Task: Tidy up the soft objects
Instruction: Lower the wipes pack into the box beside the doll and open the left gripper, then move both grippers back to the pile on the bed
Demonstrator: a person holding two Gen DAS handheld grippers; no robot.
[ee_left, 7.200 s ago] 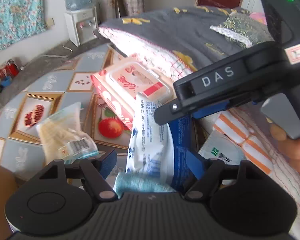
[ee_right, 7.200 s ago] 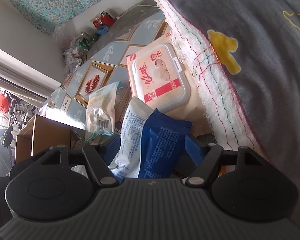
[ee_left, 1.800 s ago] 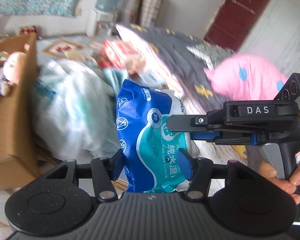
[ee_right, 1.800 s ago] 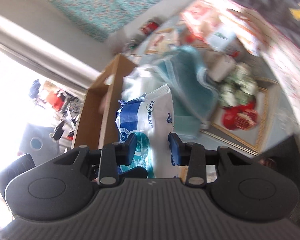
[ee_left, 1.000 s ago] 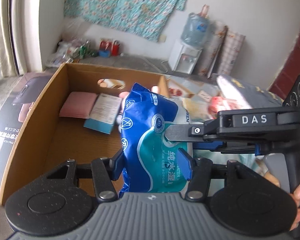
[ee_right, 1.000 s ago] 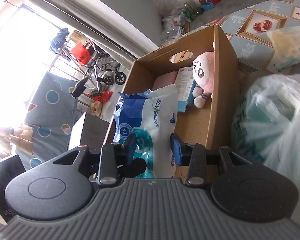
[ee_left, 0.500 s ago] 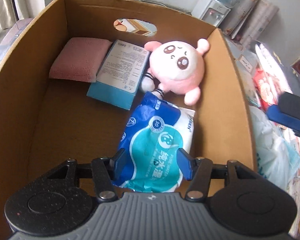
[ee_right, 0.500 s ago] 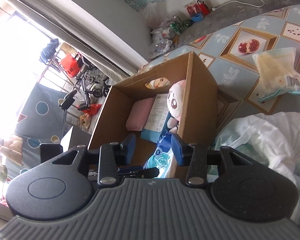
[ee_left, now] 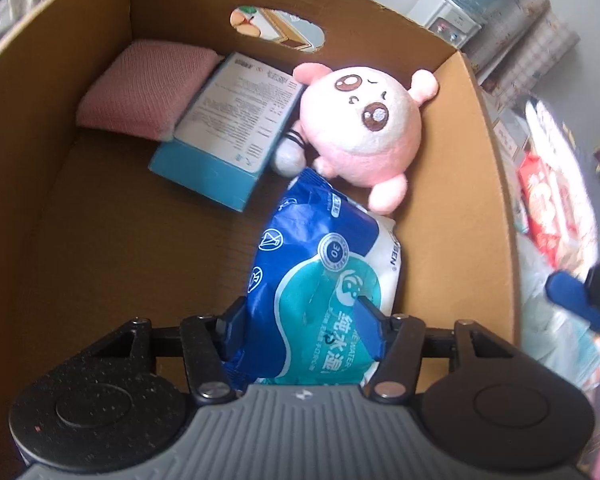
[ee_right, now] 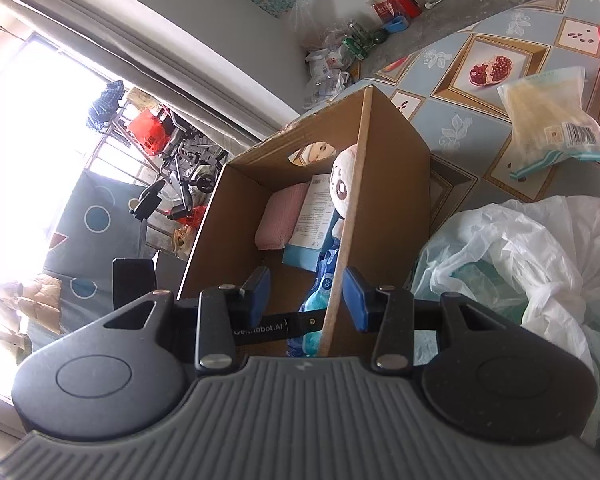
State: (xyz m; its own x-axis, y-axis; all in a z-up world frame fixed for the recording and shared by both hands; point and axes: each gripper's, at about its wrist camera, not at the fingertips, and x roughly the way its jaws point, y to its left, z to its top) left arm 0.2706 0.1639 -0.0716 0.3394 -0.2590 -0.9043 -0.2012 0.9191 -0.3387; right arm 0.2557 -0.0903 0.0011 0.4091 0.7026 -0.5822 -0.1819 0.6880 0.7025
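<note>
Cardboard box (ee_left: 456, 184) is showing plain brown walls. Inside it, the wipes pack (ee_left: 320, 280) is showing royal blue over a teal swirl with white edges. Just beyond the pack, the plush toy (ee_left: 364, 128) is showing pale pink with dark brown eyes. Left of the plush, the flat carton (ee_left: 228, 128) is showing white print over turquoise sides; the cushion (ee_left: 144, 88) beside it is showing dusty pink. Outside the box, the floor mat (ee_right: 460, 116) is showing grey-blue with gold-framed pomegranate pictures.

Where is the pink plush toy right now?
Left wrist view: the pink plush toy lies inside the cardboard box, near its right wall, touching the blue wipes pack.
</note>
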